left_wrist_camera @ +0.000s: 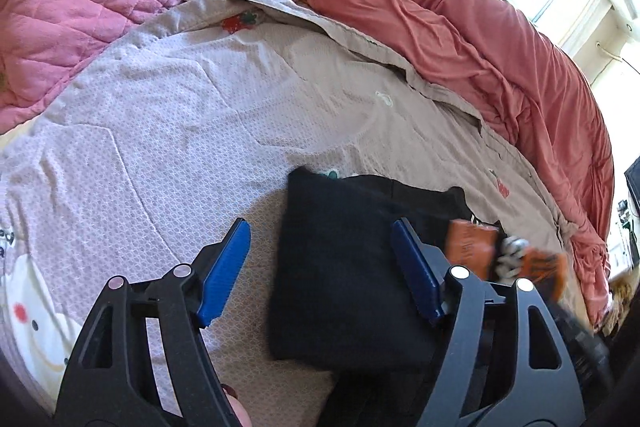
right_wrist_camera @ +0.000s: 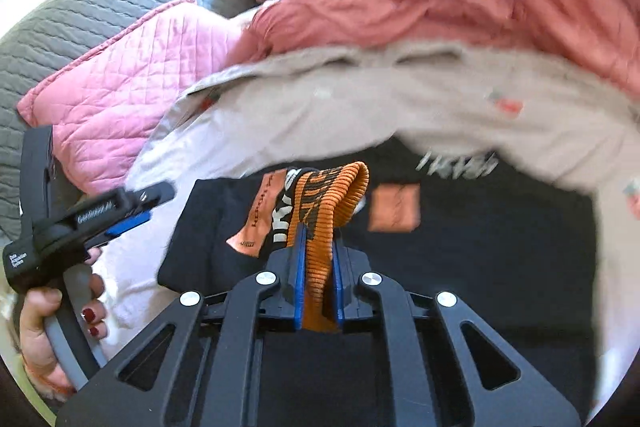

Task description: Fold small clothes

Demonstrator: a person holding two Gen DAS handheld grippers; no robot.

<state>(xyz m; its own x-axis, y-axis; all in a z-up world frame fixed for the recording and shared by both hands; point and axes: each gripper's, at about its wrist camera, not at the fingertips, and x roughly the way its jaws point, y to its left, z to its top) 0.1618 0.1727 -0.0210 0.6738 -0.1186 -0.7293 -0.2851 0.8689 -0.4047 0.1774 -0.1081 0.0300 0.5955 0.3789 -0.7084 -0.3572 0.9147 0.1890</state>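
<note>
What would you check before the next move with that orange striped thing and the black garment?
1. Right gripper shut on the orange ribbed band: ok.
2. Left gripper open, holding nothing: ok.
3. Black garment lying flat on the bed cover: ok.
4. Bed space to the left of the garment free: ok.
5. Whether the band belongs to the garment: cannot tell.

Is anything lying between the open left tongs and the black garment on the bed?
Nothing visible. The left tongs hang open just above the black garment, with no other thing between; the right tongs already pinch its orange ribbed band.
</note>
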